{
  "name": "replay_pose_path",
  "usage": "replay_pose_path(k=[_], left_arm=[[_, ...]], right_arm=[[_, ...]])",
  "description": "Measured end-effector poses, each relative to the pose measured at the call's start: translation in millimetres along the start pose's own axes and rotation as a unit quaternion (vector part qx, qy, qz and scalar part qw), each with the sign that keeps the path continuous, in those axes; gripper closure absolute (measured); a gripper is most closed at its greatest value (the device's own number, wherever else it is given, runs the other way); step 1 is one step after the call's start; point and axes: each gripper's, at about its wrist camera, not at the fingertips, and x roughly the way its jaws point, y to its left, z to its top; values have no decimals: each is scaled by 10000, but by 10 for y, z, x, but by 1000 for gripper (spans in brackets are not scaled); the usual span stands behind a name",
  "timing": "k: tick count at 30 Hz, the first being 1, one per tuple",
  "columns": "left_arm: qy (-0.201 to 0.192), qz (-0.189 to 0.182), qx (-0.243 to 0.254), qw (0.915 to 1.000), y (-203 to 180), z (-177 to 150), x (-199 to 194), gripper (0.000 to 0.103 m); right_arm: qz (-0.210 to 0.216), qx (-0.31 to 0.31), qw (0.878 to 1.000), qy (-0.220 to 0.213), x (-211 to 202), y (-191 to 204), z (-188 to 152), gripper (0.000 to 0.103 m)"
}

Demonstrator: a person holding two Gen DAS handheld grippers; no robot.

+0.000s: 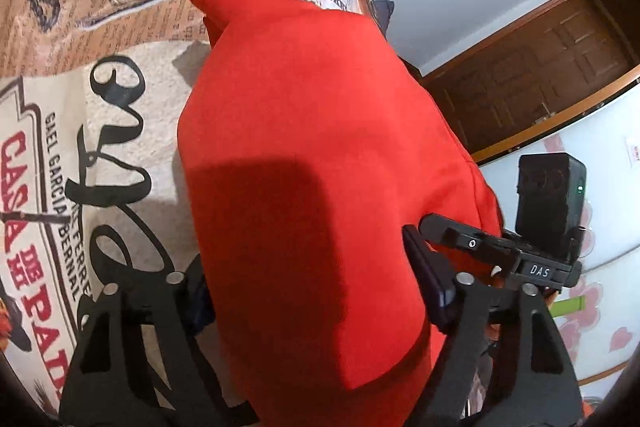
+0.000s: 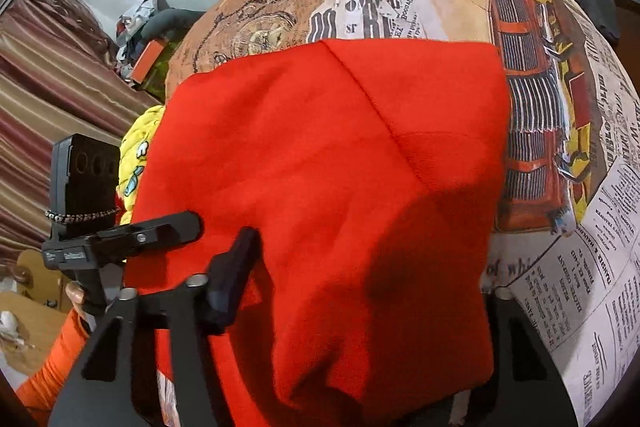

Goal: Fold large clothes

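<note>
Red garment (image 1: 312,163): lying on the printed bedsheet (image 1: 60,155), filling the gap between both grippers' fingers.
Left gripper (image 1: 316,291): jaws standing wide apart, cloth passing between them; grip cannot be told.
Right gripper (image 2: 360,291): near finger showing, far one hiding behind the cloth; state cannot be told.
Beyond right gripper: yellow cloth (image 2: 136,147) lying left, striped curtain (image 2: 44,75) hanging farther left.
Beyond left gripper: wooden door (image 1: 532,75) standing right.

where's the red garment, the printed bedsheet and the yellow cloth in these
red garment (image 2: 320,155), right wrist view, centre of its folded top panel
printed bedsheet (image 1: 132,99), left wrist view, pale patch left of the garment
yellow cloth (image 2: 138,139), right wrist view, bunched part left of the garment
</note>
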Motion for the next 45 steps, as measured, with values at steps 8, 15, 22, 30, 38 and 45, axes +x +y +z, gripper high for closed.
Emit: replay_pose_path(k=[8,15,22,30,38,45], left_arm=[[-260,407,553,9973,-219,13,-127,49],[-391,413,651,9963,-454,40,-363,60],[-611,369,910,9933,-685,26,-766,60],[-975,297,1017,9896,-793,-50,-1486,60],[-1288,359,938,9866,-562,-175,-2179,60],[-1402,468,722,9864,-84,-268,-2666,60]], right_arm=[[-164,-317,9990,-260,-66,201,-13,76],[-118,-192,9990,-393,-199,306,17,77],[-156,-331,9978,-545,-462,612,53,77],[-174,-671,9946,-770,-695,1171,41,77],[-120,-1008,9915,-816,-609,1810,0,77],[12,-1185,9905,-695,-224,2270,37,77]])
